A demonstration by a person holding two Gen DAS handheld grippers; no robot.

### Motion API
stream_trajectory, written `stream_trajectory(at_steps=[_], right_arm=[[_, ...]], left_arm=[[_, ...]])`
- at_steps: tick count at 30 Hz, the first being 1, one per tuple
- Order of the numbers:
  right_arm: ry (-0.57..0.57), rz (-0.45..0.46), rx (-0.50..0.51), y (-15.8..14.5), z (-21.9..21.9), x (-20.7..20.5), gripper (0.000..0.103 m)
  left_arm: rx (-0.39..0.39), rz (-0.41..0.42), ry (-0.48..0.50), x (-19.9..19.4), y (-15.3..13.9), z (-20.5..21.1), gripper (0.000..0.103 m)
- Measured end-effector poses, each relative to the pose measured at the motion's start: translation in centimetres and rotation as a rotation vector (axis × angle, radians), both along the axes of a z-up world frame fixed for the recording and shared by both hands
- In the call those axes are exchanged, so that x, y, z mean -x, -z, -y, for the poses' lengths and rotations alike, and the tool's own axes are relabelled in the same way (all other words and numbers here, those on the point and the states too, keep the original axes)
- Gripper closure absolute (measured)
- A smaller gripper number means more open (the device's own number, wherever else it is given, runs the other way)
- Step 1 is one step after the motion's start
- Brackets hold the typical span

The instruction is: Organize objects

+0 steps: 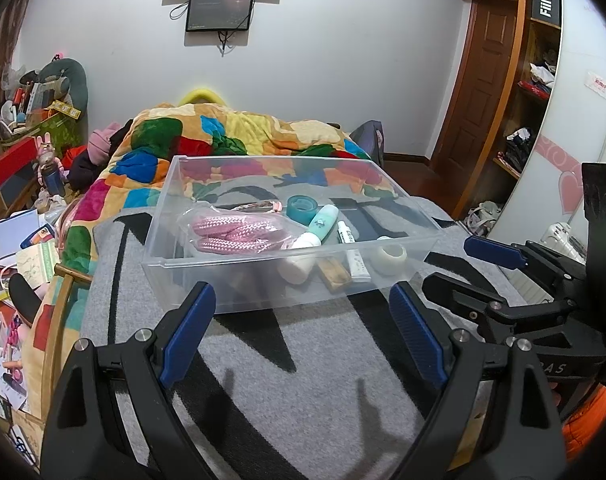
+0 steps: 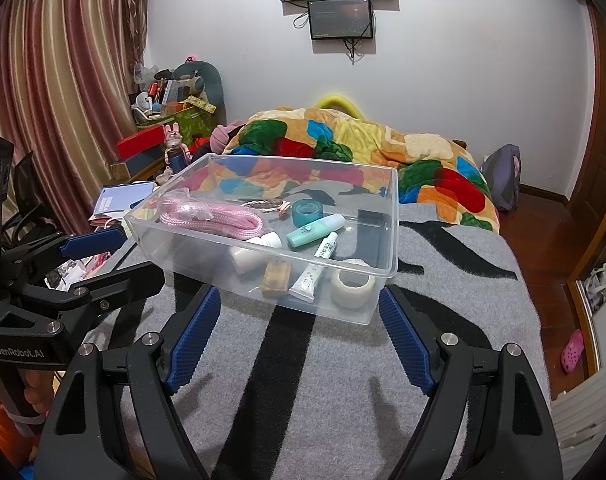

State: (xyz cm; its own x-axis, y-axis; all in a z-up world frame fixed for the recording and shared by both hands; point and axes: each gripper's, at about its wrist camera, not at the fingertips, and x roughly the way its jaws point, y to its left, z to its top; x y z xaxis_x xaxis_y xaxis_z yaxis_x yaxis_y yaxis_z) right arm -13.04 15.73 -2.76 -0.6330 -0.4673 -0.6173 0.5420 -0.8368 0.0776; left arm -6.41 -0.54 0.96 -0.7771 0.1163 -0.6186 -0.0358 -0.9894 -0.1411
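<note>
A clear plastic bin [image 1: 207, 280] [image 2: 387, 240] sits on the grey and black bed cover. Inside lie a pink rope [image 1: 235, 232] [image 2: 227, 216], a teal tape roll [image 1: 301, 208] [image 2: 307, 210], a mint bottle [image 1: 321, 226] [image 2: 315, 231], a white tube [image 1: 353, 256] [image 2: 317, 268], a white tape roll [image 1: 391, 258] [image 2: 353, 286], a white bottle [image 2: 251, 254] and a brown block [image 2: 277, 276]. My left gripper [image 1: 303, 328] is open and empty just before the bin's near wall. My right gripper [image 2: 299, 332] is open and empty, also just short of the bin.
A colourful blanket [image 1: 231, 136] [image 2: 363, 140] is heaped beyond the bin. Cluttered boxes and papers [image 1: 19, 208] crowd the left side of the bed. A wardrobe with open shelves [image 1: 531, 100] stands right. Wooden floor [image 2: 543, 232] lies right of the bed.
</note>
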Motion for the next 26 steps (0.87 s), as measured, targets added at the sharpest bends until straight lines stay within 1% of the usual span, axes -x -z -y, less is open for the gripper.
stream_trajectory(at_steps=[8,17,26], right_arm=[[0.000,-0.001,0.001,0.05,0.03,-0.06,0.024],[0.001,0.001,0.000,0.07,0.04,-0.05,0.024],[0.001,0.006,0.001,0.17,-0.04,-0.15,0.024]], left_arm=[[-0.006,-0.009,0.008,-0.26,-0.40,0.06,0.014],[-0.009,0.002,0.023,-0.29,-0.49,-0.04,0.014],[-0.010,0.001,0.019,-0.50,-0.43,0.08,0.014]])
